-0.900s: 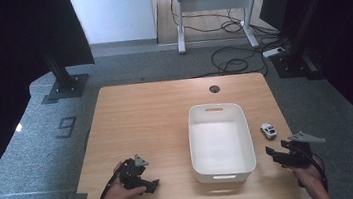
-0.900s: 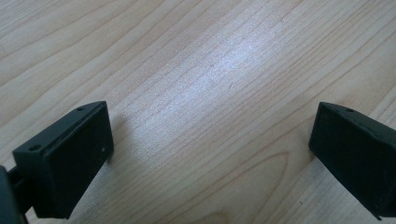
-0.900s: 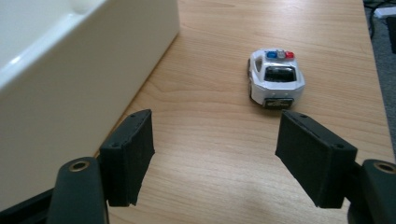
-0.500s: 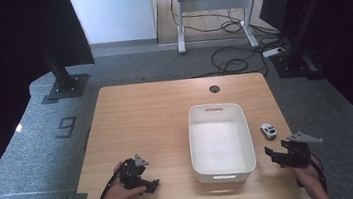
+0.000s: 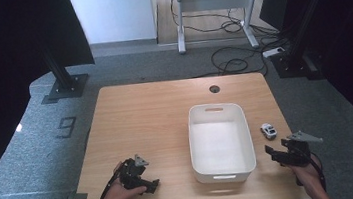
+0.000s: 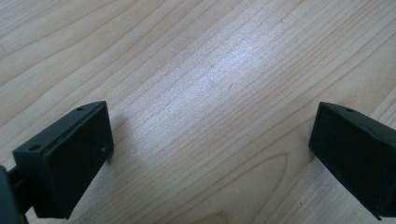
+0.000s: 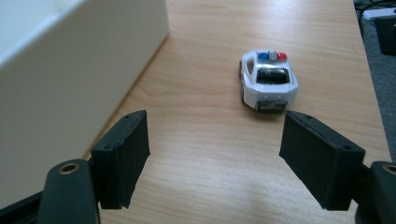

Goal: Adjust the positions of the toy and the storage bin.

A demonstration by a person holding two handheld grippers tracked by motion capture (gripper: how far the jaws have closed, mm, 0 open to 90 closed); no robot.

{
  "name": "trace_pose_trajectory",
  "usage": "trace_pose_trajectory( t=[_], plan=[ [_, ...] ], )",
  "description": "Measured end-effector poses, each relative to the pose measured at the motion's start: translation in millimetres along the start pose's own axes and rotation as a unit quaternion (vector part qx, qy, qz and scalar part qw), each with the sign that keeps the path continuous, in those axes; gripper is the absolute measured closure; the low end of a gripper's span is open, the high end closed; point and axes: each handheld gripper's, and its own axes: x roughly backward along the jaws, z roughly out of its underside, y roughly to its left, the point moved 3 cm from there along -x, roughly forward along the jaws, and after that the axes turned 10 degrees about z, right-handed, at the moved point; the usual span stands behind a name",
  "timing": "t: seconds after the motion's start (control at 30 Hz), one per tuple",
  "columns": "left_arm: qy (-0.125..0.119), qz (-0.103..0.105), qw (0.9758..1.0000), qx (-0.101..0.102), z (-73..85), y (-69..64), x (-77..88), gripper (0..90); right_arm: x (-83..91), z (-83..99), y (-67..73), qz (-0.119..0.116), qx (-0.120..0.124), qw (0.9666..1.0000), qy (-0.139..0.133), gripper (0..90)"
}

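Right gripper (image 7: 212, 154) nearer toy car (image 7: 268, 80).

A desk frame (image 5: 215, 12) and cables (image 5: 233, 63) stand beyond the table (image 5: 151, 112).

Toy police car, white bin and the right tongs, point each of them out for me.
toy police car (image 7: 269, 82): right gripper view, on its white roof.
white bin (image 5: 224, 174): high view, on its near wall.
right tongs (image 7: 215, 156): right gripper view, midway between its two open black jaws.

hand-held gripper (image 7: 212, 156): jaws apart | toy police car (image 7: 268, 80) ahead | white bin (image 7: 70, 70) left
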Motion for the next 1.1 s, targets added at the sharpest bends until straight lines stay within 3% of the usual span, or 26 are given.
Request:
trace_pose_trajectory(
  t=[0.53,1.1],
  plan=[
    [0.0,0.0,1.0,-0.001,0.0,0.1,0.0,0.0,14.8,-26.2,14.9,-0.016,-0.005,0.9988,-0.046,27.0],
    [-0.001,0.0,1.0,-0.001,0.2,0.0,0.0,0.0,8.2,-36.7,37.7,-0.035,0.02,0.9978,-0.052,28.5]
  ],
)
